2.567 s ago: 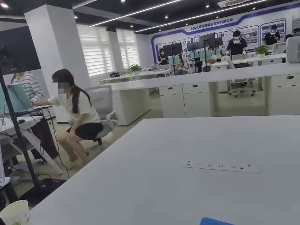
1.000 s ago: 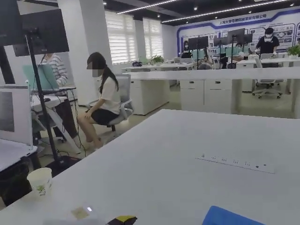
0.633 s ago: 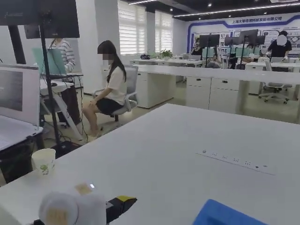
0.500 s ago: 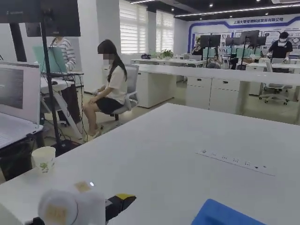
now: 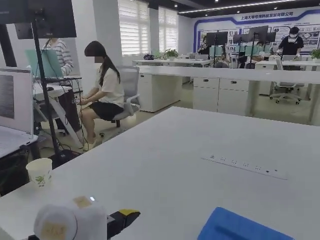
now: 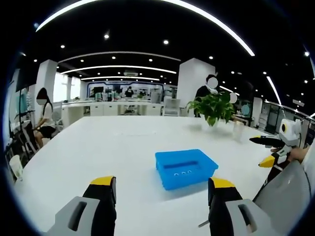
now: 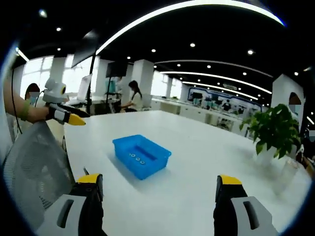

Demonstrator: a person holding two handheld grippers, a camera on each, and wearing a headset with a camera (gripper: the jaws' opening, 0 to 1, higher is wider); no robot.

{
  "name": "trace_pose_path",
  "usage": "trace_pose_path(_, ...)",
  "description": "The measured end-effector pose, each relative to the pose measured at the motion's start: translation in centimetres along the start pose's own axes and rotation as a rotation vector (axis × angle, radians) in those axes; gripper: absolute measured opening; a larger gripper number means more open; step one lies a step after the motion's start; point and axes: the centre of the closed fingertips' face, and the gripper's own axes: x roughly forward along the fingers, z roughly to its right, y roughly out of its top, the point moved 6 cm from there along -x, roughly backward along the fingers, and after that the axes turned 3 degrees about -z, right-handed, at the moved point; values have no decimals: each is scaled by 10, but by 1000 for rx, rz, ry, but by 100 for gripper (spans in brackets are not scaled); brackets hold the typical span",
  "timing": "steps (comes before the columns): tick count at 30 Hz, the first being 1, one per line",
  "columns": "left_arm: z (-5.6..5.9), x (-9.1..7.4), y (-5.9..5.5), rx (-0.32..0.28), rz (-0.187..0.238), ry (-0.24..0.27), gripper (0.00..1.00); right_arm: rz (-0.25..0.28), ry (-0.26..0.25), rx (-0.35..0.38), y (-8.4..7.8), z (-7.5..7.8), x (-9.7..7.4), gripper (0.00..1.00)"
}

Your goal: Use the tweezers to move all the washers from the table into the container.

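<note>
White table (image 6: 98, 147): blue container (image 6: 189, 183) holds small ring washers (image 6: 183, 173); left gripper (image 6: 162, 183), right gripper (image 7: 160, 179) jaws apart, empty.

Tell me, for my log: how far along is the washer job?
Done: three washers lie in the container. In hand: nothing; left tongs and right tongs are open, empty. Left: probably nothing, as the table around it looks bare.

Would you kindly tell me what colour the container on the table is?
The container is bright blue, clearest in the left gripper view.
</note>
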Motion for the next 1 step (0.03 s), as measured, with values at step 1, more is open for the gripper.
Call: trace_pose_path(1,0,0,0,1,-1,1,77,3,-8,8,0,2,0,92)
